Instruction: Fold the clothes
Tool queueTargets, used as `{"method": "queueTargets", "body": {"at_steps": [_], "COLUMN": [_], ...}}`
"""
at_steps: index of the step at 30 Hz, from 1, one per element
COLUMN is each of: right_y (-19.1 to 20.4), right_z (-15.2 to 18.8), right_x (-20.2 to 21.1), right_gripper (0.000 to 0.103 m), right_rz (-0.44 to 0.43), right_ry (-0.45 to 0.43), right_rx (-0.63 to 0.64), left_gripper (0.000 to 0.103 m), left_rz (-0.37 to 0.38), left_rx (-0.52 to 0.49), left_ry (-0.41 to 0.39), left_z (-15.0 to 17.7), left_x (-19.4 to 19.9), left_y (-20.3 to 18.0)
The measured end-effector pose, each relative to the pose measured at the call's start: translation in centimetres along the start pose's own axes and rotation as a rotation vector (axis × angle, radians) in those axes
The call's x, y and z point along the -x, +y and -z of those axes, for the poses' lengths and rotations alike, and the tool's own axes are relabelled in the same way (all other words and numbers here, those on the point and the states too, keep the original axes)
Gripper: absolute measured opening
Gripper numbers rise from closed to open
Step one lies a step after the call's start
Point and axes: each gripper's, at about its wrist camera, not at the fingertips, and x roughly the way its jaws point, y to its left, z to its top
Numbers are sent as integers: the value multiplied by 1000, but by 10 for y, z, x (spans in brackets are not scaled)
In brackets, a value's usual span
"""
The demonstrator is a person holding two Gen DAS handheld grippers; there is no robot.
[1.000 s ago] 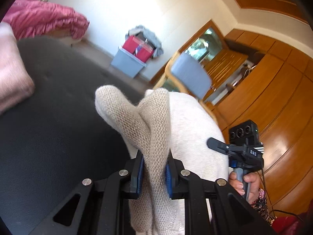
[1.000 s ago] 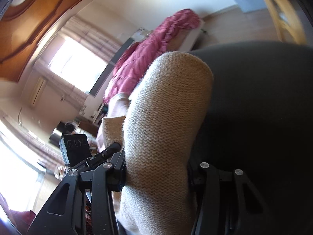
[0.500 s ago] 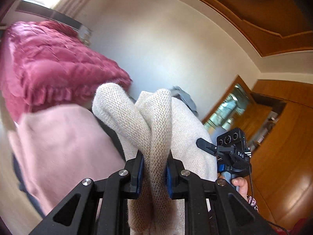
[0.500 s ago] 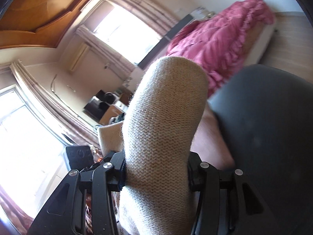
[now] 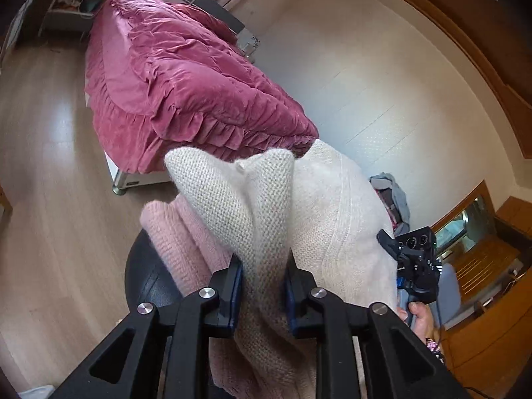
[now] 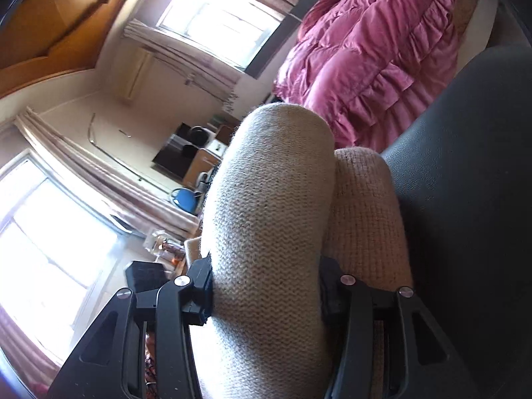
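A: Where is the sweater (image 5: 326, 219)?

B: Up in the air, pinched at both ends. The left gripper (image 5: 261, 291) has its jaws clamped on a bunched fold of the cream knit, which stands up past the blue pads.

A: And the other side?

B: The right gripper (image 6: 266, 294) has its jaws closed on a thick roll of the same sweater (image 6: 266, 206), and the knit fills the gap between them. In the left wrist view a hand (image 5: 419, 317) grips that tool's handle, just right of the hanging cloth.

A: What lies under it?

B: A pink knit (image 5: 179, 242), folded, on a dark desk (image 6: 472, 173). In the right wrist view the sweater touches the pink knit (image 6: 364, 212) beside it.

A: Behind?

B: A bed with a magenta ruffled cover (image 5: 186, 76), standing on wood floor (image 5: 43, 166).
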Motion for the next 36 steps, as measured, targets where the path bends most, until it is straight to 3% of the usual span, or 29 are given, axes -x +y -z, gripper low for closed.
{"method": "queueTargets", "body": {"at_steps": [4,7,10,13,14,16,20,22,24,26,30,33,36], "right_y": [6,17,40,70,80,104,111,105,91,77,71,74,86], "right_z": [-3,-13,-2,30,40,65,95,104,108,112,110,107,100], "right_x": [1,10,51,84,84,69,35,15,4,-6,-2,14,41], "right_gripper": [57,62,62,62,61,40,34,30,25,22,23,25,25], "right_rz": [-5,55,140,242,284,421,431,512,593,658,616,530,414], "right_ry": [3,-29,-192,-305,-303,-256,-165,-98,-68,-28,-28,-50,-151], "right_rx": [8,7,65,188,242,399,500,535,550,571,535,504,461], "left_gripper": [23,22,19,19,19,19,21,21,21,21,21,20,21], "left_rz": [12,-54,-206,-206,-215,-276,-489,-602,-543,-537,-529,-524,-519], "left_rx": [36,47,-77,-247,-318,-490,-707,-678,-600,-609,-591,-574,-556], "left_ry": [-44,-160,-316,-350,-341,-310,-178,-147,-198,-245,-308,-352,-396], "left_z": [-9,-7,5,27,36,60,94,103,110,123,108,92,76], "left_x": [-2,24,55,61,55,29,-38,-57,-50,-48,-43,-39,-35], "left_y": [-2,-9,-42,-98,-119,-157,-178,-157,-133,-127,-143,-158,-173]}}
